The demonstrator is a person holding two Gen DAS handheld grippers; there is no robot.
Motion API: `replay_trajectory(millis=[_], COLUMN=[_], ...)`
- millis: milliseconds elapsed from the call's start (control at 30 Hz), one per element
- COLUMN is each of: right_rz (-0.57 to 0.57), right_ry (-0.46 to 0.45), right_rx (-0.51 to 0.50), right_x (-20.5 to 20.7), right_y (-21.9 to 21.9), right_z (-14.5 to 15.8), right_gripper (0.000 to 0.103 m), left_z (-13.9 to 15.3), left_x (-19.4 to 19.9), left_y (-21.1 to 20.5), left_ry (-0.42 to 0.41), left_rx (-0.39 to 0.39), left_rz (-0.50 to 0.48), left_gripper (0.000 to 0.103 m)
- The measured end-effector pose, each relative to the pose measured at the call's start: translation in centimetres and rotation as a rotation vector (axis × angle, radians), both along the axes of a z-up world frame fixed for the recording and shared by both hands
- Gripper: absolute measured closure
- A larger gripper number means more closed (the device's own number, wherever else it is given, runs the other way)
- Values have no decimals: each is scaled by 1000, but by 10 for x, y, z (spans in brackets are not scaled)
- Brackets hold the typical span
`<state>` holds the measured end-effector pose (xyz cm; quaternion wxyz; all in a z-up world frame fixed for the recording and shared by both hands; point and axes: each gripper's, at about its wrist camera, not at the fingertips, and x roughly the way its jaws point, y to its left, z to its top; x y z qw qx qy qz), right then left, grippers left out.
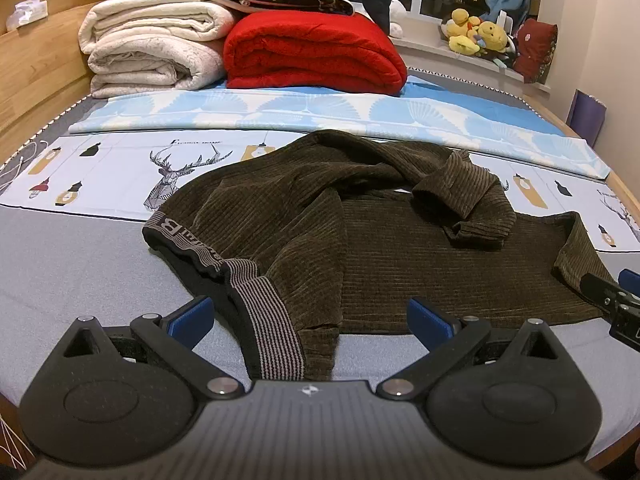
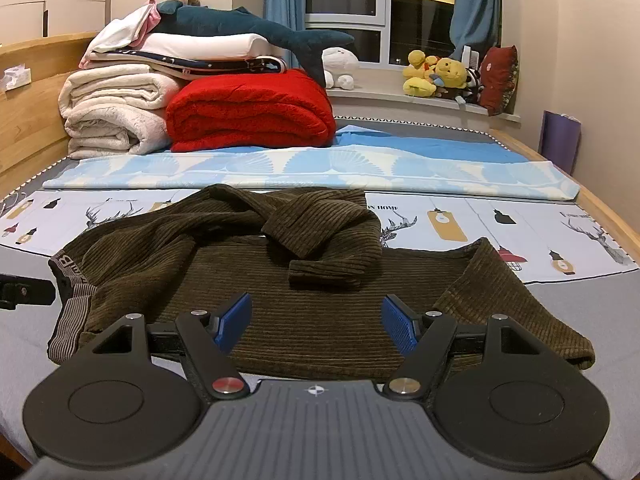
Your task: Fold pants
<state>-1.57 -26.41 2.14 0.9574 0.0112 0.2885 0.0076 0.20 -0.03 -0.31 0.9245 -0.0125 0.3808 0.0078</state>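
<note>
Dark brown corduroy pants lie rumpled on the bed, near its front edge; their striped waistband reaches toward the camera, between the blue pads of the left gripper, whose jaws stand wide apart and press on nothing; one leg is folded back over the other, its cuff lying on top; the right gripper shows at the right edge of the bed, beside the pants; a red blanket and cream blankets are stacked at the far end.
</note>
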Motion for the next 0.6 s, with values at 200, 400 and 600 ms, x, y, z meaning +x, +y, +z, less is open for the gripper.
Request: replay_trajectory(millis=[200, 400, 600], right_rz=[0, -1, -6], right_ry=[1, 1, 1], right_rx=[0, 0, 13], right_x=[0, -1, 0], right_y=[1, 1, 1], right_z=[0, -1, -2], right_gripper=[29, 29, 29], left_z=[-1, -1, -1], left_x=[0, -1, -1], left_y=[0, -1, 0], left_ry=[0, 2, 2], left_rx=[-1, -3, -4], left_rz=[-3, -3, -3], left_gripper=[0, 0, 1])
